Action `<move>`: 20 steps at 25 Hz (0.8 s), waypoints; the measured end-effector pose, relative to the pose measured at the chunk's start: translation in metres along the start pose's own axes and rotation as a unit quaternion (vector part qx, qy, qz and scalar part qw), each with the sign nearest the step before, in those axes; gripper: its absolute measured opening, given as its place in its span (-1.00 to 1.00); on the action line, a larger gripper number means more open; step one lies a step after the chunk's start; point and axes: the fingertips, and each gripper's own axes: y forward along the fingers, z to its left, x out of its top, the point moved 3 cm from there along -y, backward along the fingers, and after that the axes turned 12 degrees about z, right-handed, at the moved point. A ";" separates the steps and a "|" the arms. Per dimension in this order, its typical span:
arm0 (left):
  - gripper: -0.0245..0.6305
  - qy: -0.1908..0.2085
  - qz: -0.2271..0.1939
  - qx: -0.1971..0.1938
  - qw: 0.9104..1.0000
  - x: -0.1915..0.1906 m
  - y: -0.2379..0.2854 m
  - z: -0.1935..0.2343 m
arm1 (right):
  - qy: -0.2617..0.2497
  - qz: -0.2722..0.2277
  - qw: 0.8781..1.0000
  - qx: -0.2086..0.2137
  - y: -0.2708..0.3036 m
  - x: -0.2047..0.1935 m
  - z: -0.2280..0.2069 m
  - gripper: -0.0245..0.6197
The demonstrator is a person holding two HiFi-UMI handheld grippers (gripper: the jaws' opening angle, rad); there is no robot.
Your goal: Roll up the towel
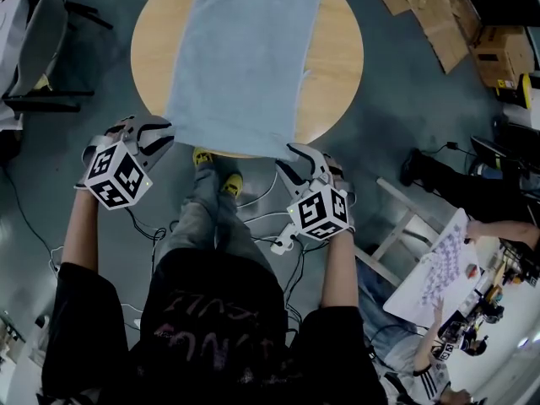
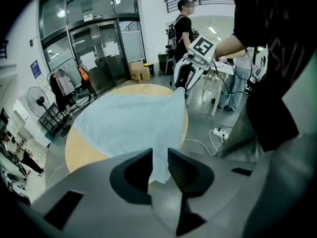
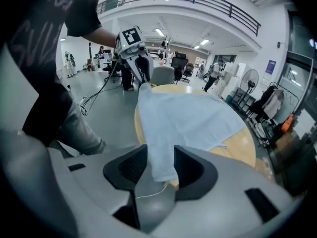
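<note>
Loose corners could spoil the first turn

The towel [image 1: 245,57] lies spread flat on the round table [image 1: 337,66], its near edge at the rim in front of the person. One near corner sits between the jaws of the left gripper [image 2: 159,151], the other between those of the right gripper [image 3: 160,148]. Both pairs stand partly apart, with the cloth loose in the gap. Rolling from here, a corner would likely slip out. If one side catches first the roll would run crooked, and a tug could drag the towel off the table
</note>
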 end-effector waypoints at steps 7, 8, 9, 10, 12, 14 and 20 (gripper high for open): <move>-0.26 0.003 0.022 0.025 0.999 -0.024 0.027 -0.001 | -0.005 0.011 1.000 -0.012 0.027 -0.017 -0.004 -0.28; -0.26 0.002 0.023 0.022 0.999 -0.025 0.032 0.001 | -0.007 0.013 1.000 -0.009 0.031 -0.016 -0.007 -0.28; -0.26 0.004 0.024 0.020 1.000 -0.025 0.037 0.004 | -0.009 0.016 1.000 -0.005 0.035 -0.015 -0.008 -0.30; -0.26 0.004 0.023 0.016 1.000 -0.024 0.040 0.005 | -0.010 0.019 1.000 0.002 0.039 -0.015 -0.010 -0.36; -0.33 0.005 0.024 -0.003 1.000 -0.022 0.046 0.007 | -0.003 0.025 0.999 0.022 0.045 -0.012 -0.013 -0.47; -0.53 0.006 0.027 -0.024 0.999 -0.020 0.049 0.005 | 0.006 0.030 0.999 0.038 0.046 -0.011 -0.014 -0.64; -0.78 -0.027 0.036 -0.112 0.993 -0.025 0.046 -0.002 | 0.058 0.048 0.989 0.125 0.042 -0.009 -0.009 -0.79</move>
